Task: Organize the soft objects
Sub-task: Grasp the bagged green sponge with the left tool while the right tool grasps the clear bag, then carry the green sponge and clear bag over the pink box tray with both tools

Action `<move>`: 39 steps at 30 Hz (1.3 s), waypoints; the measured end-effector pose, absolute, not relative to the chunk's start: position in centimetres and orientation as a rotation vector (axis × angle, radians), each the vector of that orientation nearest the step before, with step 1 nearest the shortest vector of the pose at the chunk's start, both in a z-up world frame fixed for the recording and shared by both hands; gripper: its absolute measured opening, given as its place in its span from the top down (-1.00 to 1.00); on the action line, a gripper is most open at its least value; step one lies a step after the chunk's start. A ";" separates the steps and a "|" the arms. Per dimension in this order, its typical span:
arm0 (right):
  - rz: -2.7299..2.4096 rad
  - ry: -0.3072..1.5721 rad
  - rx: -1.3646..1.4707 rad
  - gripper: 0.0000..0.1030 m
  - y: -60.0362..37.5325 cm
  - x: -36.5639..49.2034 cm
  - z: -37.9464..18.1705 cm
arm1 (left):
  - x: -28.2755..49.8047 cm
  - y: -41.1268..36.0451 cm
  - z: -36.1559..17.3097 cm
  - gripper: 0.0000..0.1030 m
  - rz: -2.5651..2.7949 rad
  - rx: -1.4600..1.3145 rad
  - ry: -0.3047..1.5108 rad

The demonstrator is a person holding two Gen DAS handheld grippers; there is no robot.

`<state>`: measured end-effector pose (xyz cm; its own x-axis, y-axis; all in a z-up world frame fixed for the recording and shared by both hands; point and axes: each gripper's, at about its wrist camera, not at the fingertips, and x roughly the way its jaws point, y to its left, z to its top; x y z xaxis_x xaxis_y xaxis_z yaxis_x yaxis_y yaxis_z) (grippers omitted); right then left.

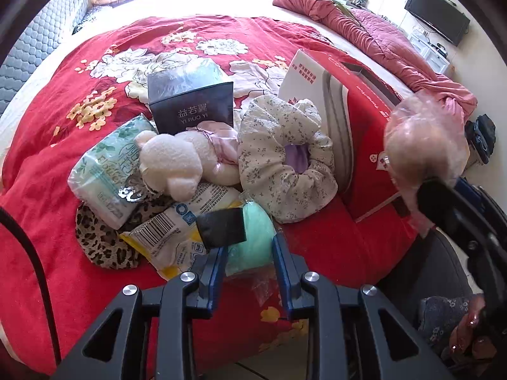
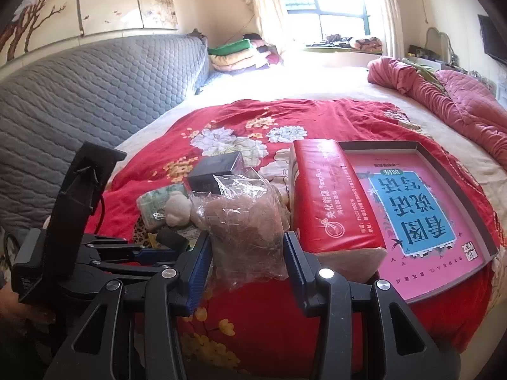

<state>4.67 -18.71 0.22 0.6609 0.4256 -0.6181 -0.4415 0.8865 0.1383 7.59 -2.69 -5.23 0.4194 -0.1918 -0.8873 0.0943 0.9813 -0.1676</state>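
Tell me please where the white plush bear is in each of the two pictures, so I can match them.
Left wrist view: the white plush bear lies left of centre in the pile, in front of the dark box.
Right wrist view: the bear is small, left of centre, just left of the clear plastic bag.
Shared landmark: the dark box, behind the bear in both.

Home bedroom (bed point(image 2: 317, 88), television point(image 1: 437, 14))

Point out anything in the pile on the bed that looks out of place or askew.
The dark box marked YI RUO YI is rigid, so it looks odd among the soft things, and it stands tilted behind the white plush bear. The rest of the pile lies jumbled and overlapping.
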 end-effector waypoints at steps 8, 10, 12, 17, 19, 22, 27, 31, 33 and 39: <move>0.477 0.638 0.031 0.08 -20.5 4.6 1.7 | 8.1 -5.4 -5.9 0.24 -0.104 0.054 1.154; 0.470 0.630 0.053 0.08 -21.2 4.7 2.0 | 8.2 -6.0 -6.1 0.23 -0.084 0.093 1.156; 0.456 0.616 0.062 0.08 -21.9 4.8 2.4 | 8.2 -6.5 -6.4 0.28 -0.056 0.126 1.161; 0.430 0.593 0.116 0.08 -24.0 5.1 3.1 | 7.7 -5.9 -5.3 0.34 -0.057 0.079 1.137; 0.420 0.584 0.124 0.08 -24.5 5.1 3.3 | 7.1 -5.3 -4.2 0.34 -0.067 0.035 1.118; 0.412 0.578 0.144 0.08 -25.1 5.2 3.6 | 6.5 -4.5 -2.1 0.34 -0.091 -0.032 1.078; 0.409 0.582 0.157 0.08 -25.4 5.5 3.6 | 6.2 -4.0 -0.5 0.34 -0.097 -0.062 1.046; 0.406 0.567 0.155 0.08 -25.5 5.3 3.9 | 6.1 -3.1 -0.1 0.34 -0.101 -0.108 1.044; 0.401 0.558 0.155 0.08 -25.7 5.3 4.1 | 5.8 -3.1 0.8 0.34 -0.108 -0.116 1.023; 0.364 0.510 0.151 0.08 -27.1 5.3 5.1 | 5.8 -3.8 4.2 0.34 -0.140 -0.126 0.941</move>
<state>5.31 -27.05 5.09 0.8104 0.3767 -0.4487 -0.3023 0.9249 0.2305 5.76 -3.79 4.23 0.5808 -0.1745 -0.7952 0.0651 0.9836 -0.1682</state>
